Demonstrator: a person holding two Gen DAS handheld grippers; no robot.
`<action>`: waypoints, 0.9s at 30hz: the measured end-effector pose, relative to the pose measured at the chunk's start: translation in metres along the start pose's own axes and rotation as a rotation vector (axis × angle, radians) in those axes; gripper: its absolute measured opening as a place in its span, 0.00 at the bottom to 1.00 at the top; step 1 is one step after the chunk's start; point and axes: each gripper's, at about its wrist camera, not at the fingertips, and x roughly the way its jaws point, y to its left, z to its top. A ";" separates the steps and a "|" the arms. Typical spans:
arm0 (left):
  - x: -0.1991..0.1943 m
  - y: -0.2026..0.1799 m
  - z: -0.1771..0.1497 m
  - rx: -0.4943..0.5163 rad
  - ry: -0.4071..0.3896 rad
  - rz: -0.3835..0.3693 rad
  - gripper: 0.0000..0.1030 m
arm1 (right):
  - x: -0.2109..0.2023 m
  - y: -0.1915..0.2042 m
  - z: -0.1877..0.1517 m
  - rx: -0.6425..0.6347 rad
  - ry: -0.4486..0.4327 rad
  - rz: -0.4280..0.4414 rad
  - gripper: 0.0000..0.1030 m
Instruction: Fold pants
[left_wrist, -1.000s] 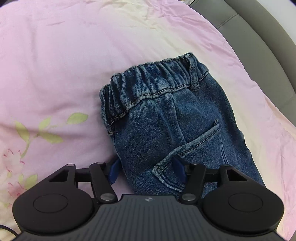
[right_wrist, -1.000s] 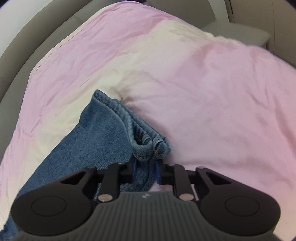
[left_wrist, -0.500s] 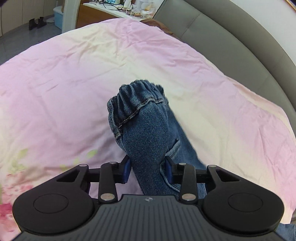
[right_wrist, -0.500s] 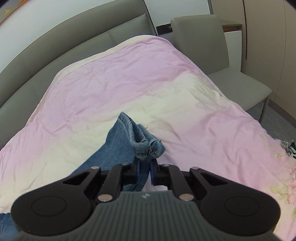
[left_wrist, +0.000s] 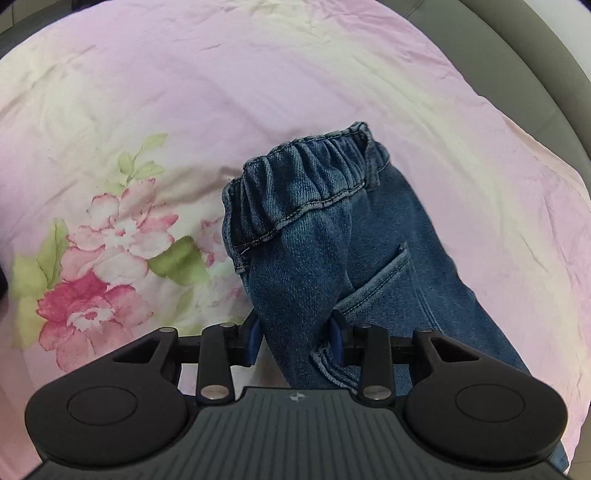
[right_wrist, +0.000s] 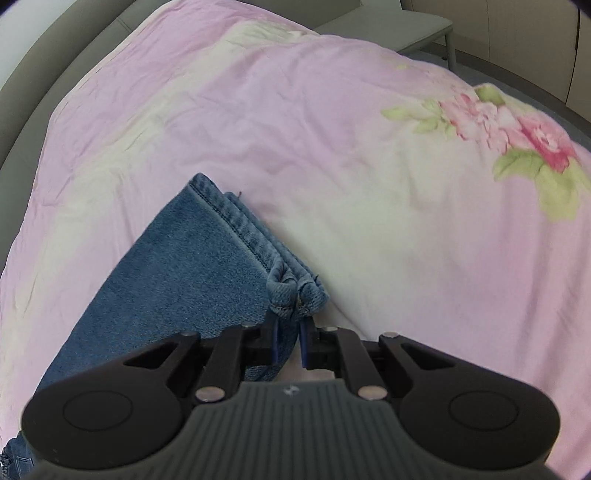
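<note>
A: Where does the fold stand?

B: Nearest, the left gripper pinches a bunched ridge of the pants below the waistband; the right gripper, nearly closed, clamps the stacked leg hems.

A: So the legs are together?

B: Apparently yes, one lengthwise fold done. The jeans are held over the pink bedspread; folding hems to waist looks left.

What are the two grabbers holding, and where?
Both hold the jeans. The left gripper pinches a bunch of cloth just below the stretchy waistband; the right gripper pinches the leg hems.
</note>
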 end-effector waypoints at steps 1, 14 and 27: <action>0.007 0.003 -0.002 -0.014 0.005 0.005 0.42 | 0.005 -0.002 -0.001 0.005 0.000 0.000 0.04; -0.017 -0.034 -0.013 0.295 -0.012 0.205 0.71 | -0.016 0.010 -0.001 -0.273 -0.035 -0.154 0.44; -0.005 -0.115 0.026 0.522 -0.148 0.179 0.53 | -0.017 0.089 0.020 -0.531 -0.134 -0.079 0.43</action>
